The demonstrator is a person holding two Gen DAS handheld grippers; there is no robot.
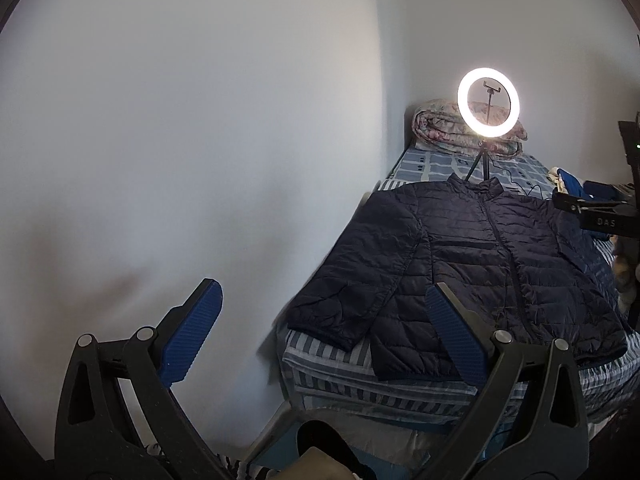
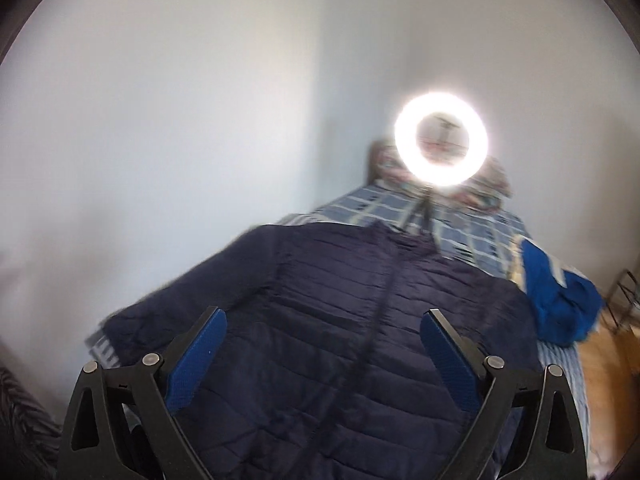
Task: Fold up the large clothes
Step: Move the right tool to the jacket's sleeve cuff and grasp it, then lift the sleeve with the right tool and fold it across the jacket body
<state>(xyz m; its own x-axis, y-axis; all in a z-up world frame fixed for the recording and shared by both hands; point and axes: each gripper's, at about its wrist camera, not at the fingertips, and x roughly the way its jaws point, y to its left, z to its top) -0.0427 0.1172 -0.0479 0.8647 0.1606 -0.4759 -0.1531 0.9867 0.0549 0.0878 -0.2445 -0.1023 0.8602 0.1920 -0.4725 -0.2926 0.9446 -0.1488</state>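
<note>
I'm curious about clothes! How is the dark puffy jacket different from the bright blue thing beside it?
The jacket is dark navy; the blue garment is bright blue. The jacket lies spread flat, front up; the blue garment sits bunched in a heap. The jacket is quilted; the blue garment looks smooth. Both rest on the bed.

I'm in a bedroom at home. A bed (image 1: pixel 436 164) with a blue checked sheet sits pushed into the corner of plain white walls (image 1: pixel 180 120), with a rolled flowered quilt (image 1: pixel 436 124) at its far end. A lit ring light (image 1: pixel 488 102) on a small tripod stands on the bed, near loose blue clothes (image 2: pixel 556 296).
</note>
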